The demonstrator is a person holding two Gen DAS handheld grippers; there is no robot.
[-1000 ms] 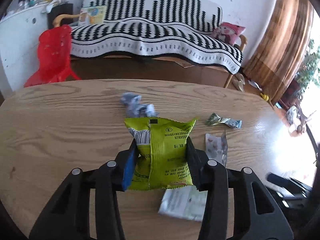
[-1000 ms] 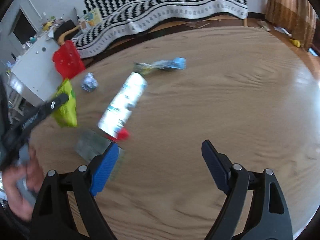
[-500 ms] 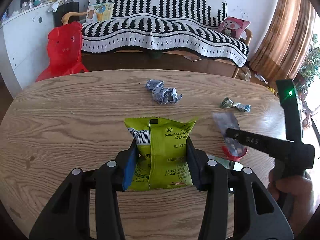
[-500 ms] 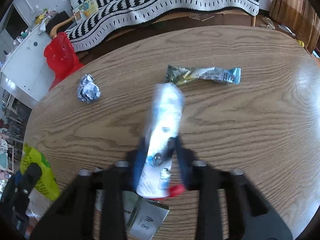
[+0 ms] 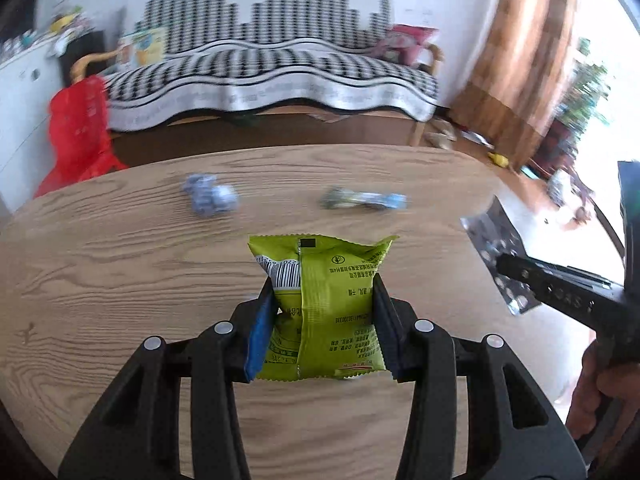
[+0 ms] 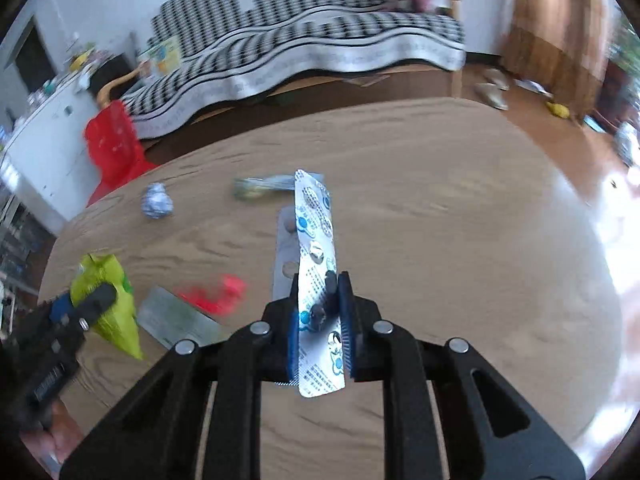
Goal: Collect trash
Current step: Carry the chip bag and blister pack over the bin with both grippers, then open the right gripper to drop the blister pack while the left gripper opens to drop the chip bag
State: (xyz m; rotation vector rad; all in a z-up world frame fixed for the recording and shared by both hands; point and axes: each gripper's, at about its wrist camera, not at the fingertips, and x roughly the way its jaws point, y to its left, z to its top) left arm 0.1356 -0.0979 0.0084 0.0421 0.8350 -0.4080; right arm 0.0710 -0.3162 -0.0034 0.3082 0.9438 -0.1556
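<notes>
The left tool (image 5: pixel 322 316) is clamping a green packet (image 5: pixel 324 300) between its pads, holding it upright above the counter (image 5: pixel 120 264). The packet is sealed and its contents are not showing. Ahead of this tool and to its left, a crumpled foil ball (image 5: pixel 210 199) is lying on the counter; ahead and slightly to its right, a twisted wrapper (image 5: pixel 364 200) is lying near it, apart from the ball.

The right tool (image 6: pixel 320 320) is gripping a blister strip (image 6: pixel 318 280) edge-on, the strip sticking up and forward from between the pads, clear of the counter. Some of its pockets are looking pressed out; whether any pills remain is unclear. To the left of this tool, a flat silvery sachet (image 6: pixel 176 318) and a red scrap (image 6: pixel 216 294) are lying on the counter, just beside each other. Beyond the strip's tip, the twisted wrapper is resting, with the foil ball farther left.
</notes>
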